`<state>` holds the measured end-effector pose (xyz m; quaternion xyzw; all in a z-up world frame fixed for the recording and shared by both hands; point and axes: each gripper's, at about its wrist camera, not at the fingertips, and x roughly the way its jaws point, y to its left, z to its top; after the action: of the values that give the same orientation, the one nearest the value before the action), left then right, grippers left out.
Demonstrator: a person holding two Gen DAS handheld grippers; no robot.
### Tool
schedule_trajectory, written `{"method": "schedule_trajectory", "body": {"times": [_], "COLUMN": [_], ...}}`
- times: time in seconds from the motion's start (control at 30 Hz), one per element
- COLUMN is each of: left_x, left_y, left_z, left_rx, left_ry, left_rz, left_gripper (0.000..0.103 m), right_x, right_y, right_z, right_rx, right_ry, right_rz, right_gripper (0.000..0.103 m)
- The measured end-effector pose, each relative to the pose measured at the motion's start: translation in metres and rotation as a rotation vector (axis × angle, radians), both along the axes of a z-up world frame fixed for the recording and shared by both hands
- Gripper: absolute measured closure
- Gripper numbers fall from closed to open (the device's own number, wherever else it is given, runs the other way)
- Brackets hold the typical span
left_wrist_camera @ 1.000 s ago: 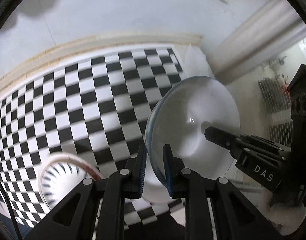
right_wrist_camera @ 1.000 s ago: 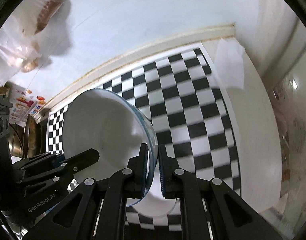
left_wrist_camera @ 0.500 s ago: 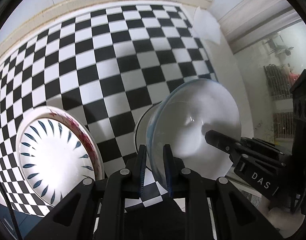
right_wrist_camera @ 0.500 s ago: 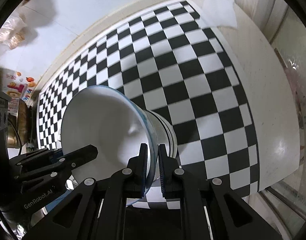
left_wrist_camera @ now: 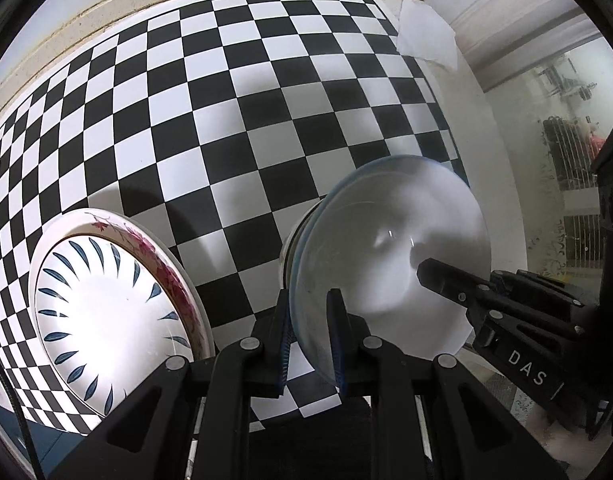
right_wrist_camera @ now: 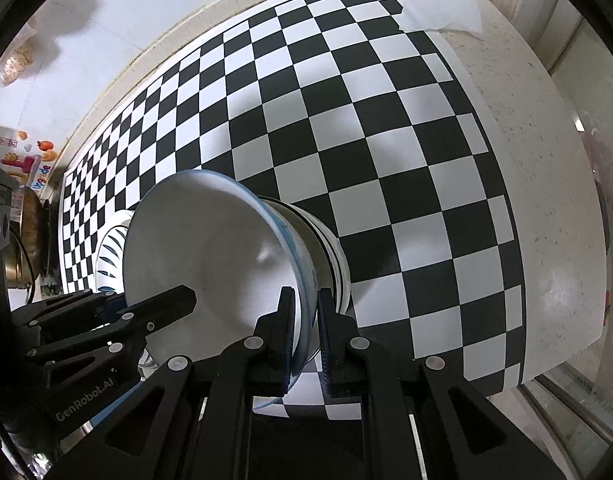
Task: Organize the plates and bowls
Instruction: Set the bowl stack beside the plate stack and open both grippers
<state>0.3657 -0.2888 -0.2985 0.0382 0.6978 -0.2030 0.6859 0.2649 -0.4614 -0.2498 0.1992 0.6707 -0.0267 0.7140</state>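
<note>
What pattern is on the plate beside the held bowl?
Dark blue leaf strokes radiating around the plate, on white; clearest in the left wrist view.

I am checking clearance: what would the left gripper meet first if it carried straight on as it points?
Probably the checkered tabletop; left gripper, shut on the white blue-rimmed bowl, points steeply downward, though depth is unclear.

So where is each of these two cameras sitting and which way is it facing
Left wrist: sits on the left claw, looks steeply down at the checkered mat, the white bowl it clamps by the rim, and the patterned plates; the right claw reaches in from the right.
Right wrist: sits on the right claw, looks steeply down at the mat and bowl; the left claw enters lower left.
Shared: the bowl held on opposite rims over other bowls, the mat, the white tissue, the plates.
</note>
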Motion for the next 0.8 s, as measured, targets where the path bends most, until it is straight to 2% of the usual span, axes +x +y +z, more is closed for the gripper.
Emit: {"method": "schedule_trajectory", "body": {"times": [0.4, 0.8], "left_x": [-0.001, -0.003], "left_y": [-0.006, 0.001], "left_z": [-0.007, -0.007], "left_rx": [0.036, 0.047], "left_ry": [-0.001, 0.014], "left_rz": [-0.007, 0.018], "left_gripper": [0.088, 0.088], "right_x": [0.011, 0.014], "right_y": [0.013, 0.016], "right_z": [-0.006, 0.002], "right_rx": [-0.034, -0.070], "right_ry": [0.046, 0.059], "right_rz": [0.037, 0.048], "right_gripper": [0.087, 0.086]}}
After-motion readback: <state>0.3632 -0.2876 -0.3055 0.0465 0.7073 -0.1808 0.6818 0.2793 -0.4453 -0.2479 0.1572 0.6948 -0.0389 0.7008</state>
